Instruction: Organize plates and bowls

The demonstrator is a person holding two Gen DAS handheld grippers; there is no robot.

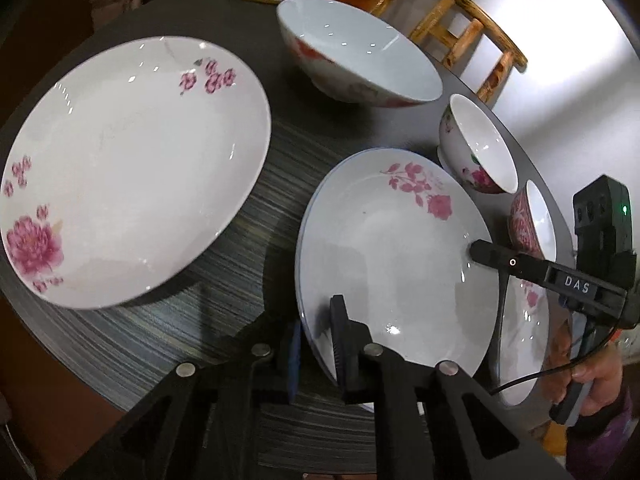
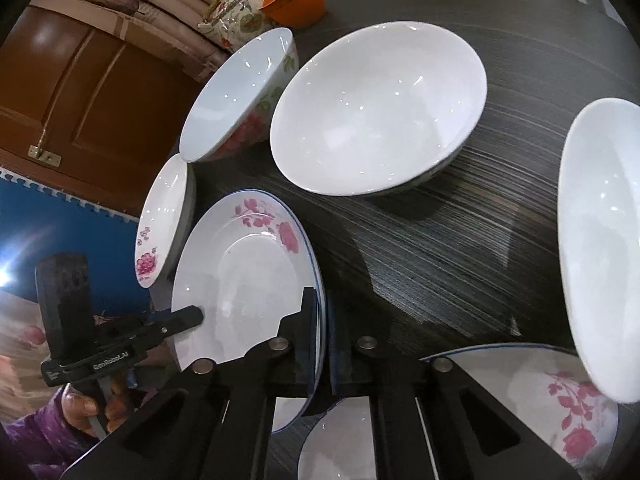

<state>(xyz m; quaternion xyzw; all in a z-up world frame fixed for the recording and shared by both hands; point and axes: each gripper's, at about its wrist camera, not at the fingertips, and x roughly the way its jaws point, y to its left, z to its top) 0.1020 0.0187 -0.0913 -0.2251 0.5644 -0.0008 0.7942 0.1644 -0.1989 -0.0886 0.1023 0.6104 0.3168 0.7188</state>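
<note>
Dark striped bench [image 1: 248, 208] is carrying assorted floral crockery. Left gripper [image 1: 316, 344] is pinching the near rim of the rose-print plate [image 1: 384, 248], jaws nearly closed on it. Right gripper [image 2: 322, 344] is clamping the opposite rim of that plate, jaws shut on the edge. Gripping from both sides probably shares the load for a level lift. Beyond the left gripper, the large plate [image 1: 132, 168] is lying flat; a big bowl [image 1: 360, 52] is sitting farther off.

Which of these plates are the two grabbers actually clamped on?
The blue-rimmed plate with the pink flower spray; left gripper and right gripper pinch its opposite edges.
</note>
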